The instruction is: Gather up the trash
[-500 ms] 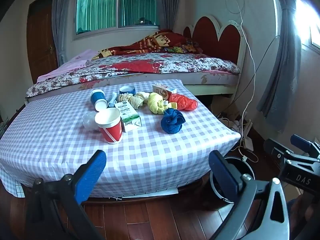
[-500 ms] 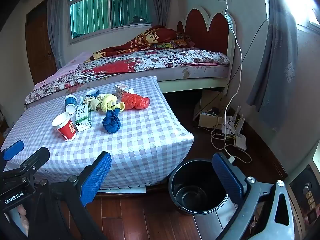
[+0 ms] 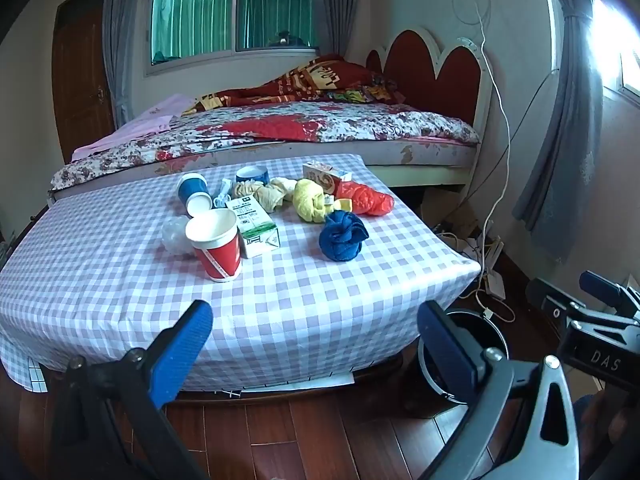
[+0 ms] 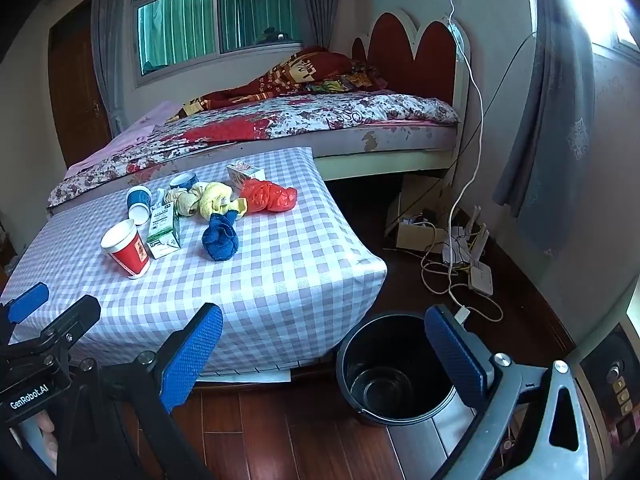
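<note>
- "DAS" on the right gripper (image 3: 600, 354), lower right of the left wrist view.
- "GenRobot.AI" on the left gripper (image 4: 30, 396), lower left of the right wrist view.

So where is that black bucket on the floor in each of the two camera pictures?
Left wrist view: the black bucket sits low and right of centre, mostly hidden behind the gripper's right finger, past the table's corner.
Right wrist view: the bucket is in plain sight at bottom centre, looking empty.
Shared landmark: the blue cloth ball on the checked tablecloth.
</note>
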A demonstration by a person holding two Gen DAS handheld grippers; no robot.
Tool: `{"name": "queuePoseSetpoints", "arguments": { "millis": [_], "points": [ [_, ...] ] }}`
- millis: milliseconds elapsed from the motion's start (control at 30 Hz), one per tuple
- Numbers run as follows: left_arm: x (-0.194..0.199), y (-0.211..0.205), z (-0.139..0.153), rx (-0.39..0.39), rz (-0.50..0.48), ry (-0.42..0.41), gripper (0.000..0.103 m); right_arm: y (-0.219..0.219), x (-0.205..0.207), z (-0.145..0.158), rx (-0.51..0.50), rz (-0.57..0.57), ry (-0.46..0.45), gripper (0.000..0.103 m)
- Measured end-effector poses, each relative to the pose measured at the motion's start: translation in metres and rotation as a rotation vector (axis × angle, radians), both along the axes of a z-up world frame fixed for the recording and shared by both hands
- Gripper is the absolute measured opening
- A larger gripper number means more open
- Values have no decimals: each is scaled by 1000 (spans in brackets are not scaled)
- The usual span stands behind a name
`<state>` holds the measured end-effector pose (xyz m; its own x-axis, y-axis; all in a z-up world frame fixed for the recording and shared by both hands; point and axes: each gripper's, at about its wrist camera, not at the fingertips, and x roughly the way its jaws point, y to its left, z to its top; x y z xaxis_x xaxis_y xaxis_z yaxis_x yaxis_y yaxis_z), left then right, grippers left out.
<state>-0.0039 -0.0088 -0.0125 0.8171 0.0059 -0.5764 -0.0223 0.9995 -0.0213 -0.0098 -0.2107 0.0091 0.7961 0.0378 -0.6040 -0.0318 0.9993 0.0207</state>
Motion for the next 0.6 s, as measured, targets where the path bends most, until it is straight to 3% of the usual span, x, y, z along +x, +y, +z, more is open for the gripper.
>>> {"name": "queuePoseSetpoints", "arguments": {
  "millis": [600],
  "points": [
    [4,3,5,-5,1,9,102,3,5,-3,0,-5,7,102]
  ]
}}
